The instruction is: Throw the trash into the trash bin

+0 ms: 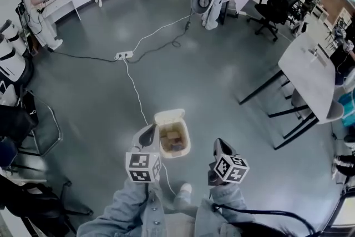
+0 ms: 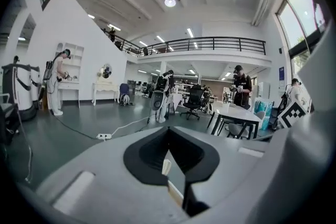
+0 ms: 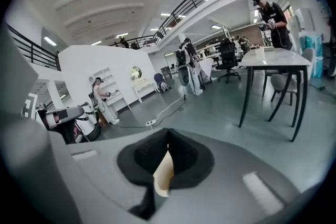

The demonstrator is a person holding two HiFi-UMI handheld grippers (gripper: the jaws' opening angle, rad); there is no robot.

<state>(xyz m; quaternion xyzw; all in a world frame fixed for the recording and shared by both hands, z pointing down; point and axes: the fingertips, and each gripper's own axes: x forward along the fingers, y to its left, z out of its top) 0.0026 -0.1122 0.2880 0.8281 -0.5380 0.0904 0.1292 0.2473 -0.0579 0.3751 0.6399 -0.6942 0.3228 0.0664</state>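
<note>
Reaches forward with both denim sleeves [image 1: 130, 205], left tongs [image 1: 151, 131] and right tongs [image 1: 219, 146] side by side and tipped slightly downward; holds both pairs pressed together at the tips, clamping nothing; flanks the trash bin [image 1: 187, 144], open-lidded on the grey floor, trash [image 1: 173, 136] inside, just beside the left tongs; faces a white cable [image 1: 133, 83] and power strip [image 1: 123, 55] beyond, a white counter [image 1: 310, 72] well apart at right.

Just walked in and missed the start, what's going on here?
A person stands over a small cream trash bin on the floor, lid open, scraps inside. The left gripper and right gripper are held above it, one each side, tongs closed with nothing clearly gripped. The trash looks already dropped in.
</note>
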